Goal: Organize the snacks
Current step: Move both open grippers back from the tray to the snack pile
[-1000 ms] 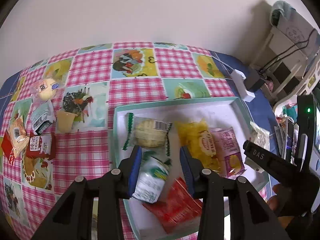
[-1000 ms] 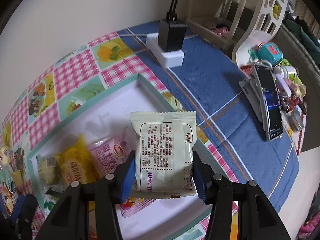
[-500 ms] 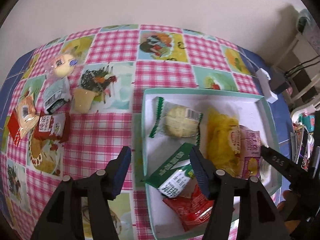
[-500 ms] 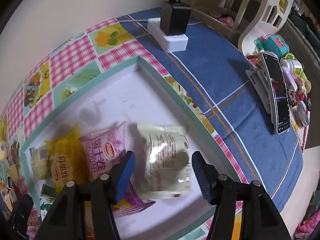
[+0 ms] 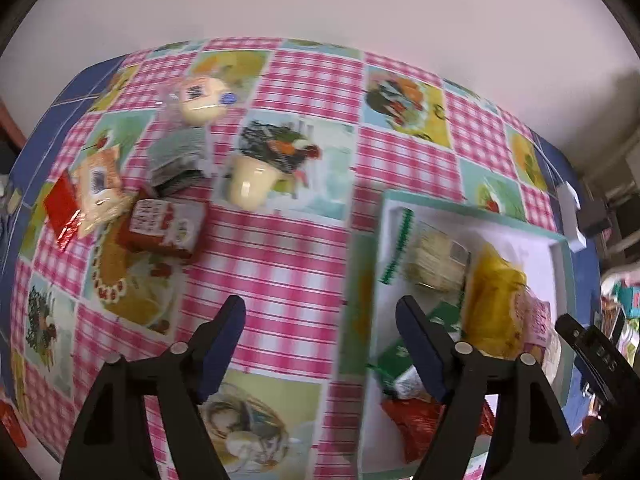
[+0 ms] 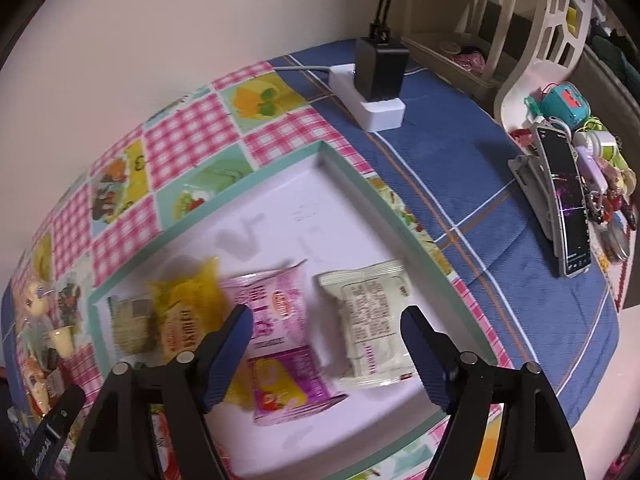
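Note:
A white tray with a teal rim (image 6: 352, 168) (image 5: 560, 240) holds a cream packet (image 6: 372, 316), a pink packet (image 6: 280, 336), a yellow packet (image 6: 184, 312) (image 5: 496, 300), a green-edged round snack (image 5: 432, 264), a green packet (image 5: 404, 356) and a red packet (image 5: 416, 416). My right gripper (image 6: 326, 354) is open and empty above the tray, over the pink and cream packets. My left gripper (image 5: 320, 344) is open and empty above the tablecloth at the tray's left rim. Loose snacks lie at the left: a red packet (image 5: 164, 228), a grey packet (image 5: 176, 160), a round bun (image 5: 200, 98), an orange packet (image 5: 96, 188) and a cream cup (image 5: 252, 184).
A white power strip with a black charger (image 6: 380, 80) lies beyond the tray on the blue cloth. A phone on a stand (image 6: 564, 200) and small toys (image 6: 560, 100) sit at the right. A wall runs behind the table.
The right gripper opened and let the cream packet drop into the tray. The left gripper released the green packet into the tray, opened wide and moved left over the tray's rim.

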